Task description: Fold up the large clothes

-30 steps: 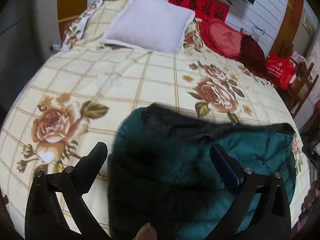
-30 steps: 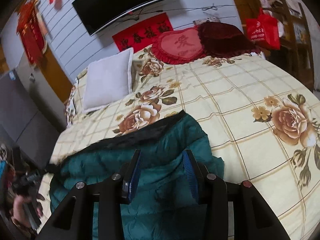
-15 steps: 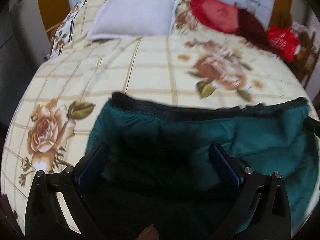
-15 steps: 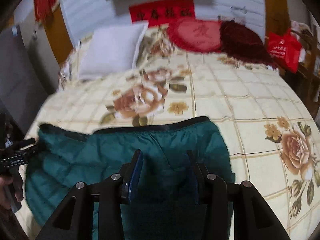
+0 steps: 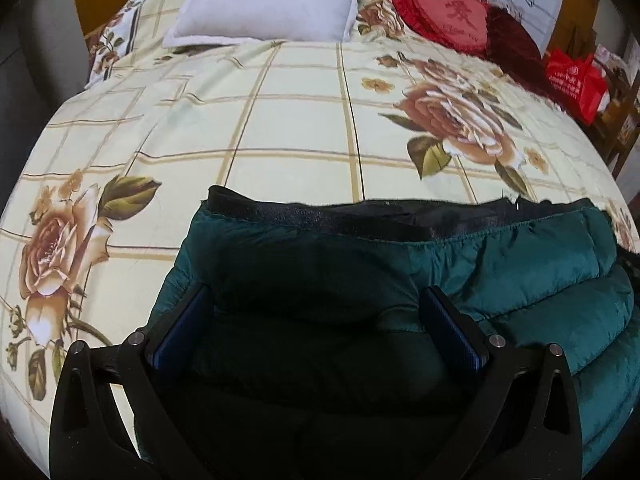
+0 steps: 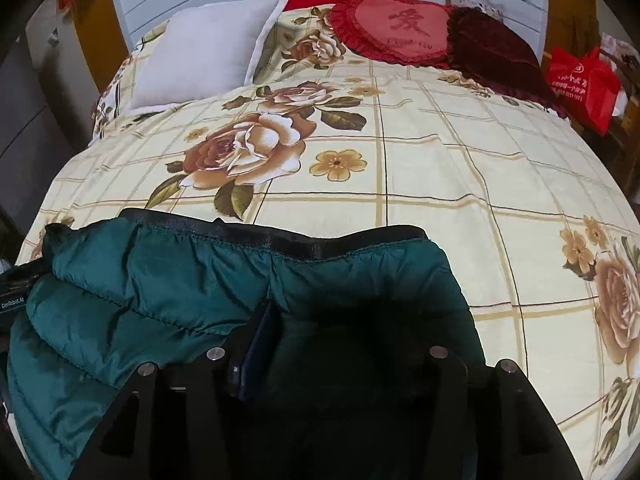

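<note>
A dark green quilted jacket (image 5: 520,280) with a black inner lining along its far edge lies on the floral bed sheet (image 5: 280,128). My left gripper (image 5: 316,320) is open, its fingers wide apart over the jacket's left end. In the right wrist view the jacket (image 6: 160,280) spreads to the left. My right gripper (image 6: 340,344) is open over the jacket's right end; puffy fabric bulges between the fingers and hides the right fingertip.
A white pillow (image 5: 272,0), a red heart cushion (image 5: 448,12) and a dark red cushion (image 5: 512,40) lie at the head of the bed. A red bag (image 5: 576,84) hangs off the right side. A grey cabinet (image 6: 24,112) stands at left.
Both grippers have dropped down and forward onto the jacket. The jacket's edge has been pulled out straight across the bed. The right gripper's jaws have opened wider.
</note>
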`<action>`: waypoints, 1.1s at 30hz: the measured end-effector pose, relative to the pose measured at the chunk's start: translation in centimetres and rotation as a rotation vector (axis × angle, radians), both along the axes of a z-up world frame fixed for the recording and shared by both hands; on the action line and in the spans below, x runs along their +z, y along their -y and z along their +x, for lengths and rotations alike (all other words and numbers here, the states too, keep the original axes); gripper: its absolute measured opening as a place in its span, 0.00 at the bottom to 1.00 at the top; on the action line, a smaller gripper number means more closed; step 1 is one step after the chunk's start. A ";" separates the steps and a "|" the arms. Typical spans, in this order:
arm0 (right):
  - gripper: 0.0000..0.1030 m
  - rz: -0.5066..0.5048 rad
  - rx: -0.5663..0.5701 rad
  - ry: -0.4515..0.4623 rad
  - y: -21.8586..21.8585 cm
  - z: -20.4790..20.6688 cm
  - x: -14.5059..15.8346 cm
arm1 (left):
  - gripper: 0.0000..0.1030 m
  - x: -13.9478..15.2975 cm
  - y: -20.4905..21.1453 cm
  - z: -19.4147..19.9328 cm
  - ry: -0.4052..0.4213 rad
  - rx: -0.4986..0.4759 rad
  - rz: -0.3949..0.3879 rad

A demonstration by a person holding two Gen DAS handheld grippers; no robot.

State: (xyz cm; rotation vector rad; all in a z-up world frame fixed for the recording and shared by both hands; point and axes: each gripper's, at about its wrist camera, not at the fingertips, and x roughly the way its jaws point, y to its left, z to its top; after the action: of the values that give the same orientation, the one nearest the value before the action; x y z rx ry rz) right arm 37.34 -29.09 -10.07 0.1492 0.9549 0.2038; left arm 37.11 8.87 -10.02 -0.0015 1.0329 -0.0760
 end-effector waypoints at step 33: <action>1.00 0.374 -0.002 -0.040 8.5 -7.7 -3.3 | 1.00 -0.3 -8.9 -8.1 0.027 -0.086 -0.300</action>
State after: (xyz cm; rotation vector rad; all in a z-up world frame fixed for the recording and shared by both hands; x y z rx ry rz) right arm 29.59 -37.55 -13.38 0.4992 0.9496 0.3775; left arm 29.03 17.73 -10.37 -0.2288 0.9864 -0.3079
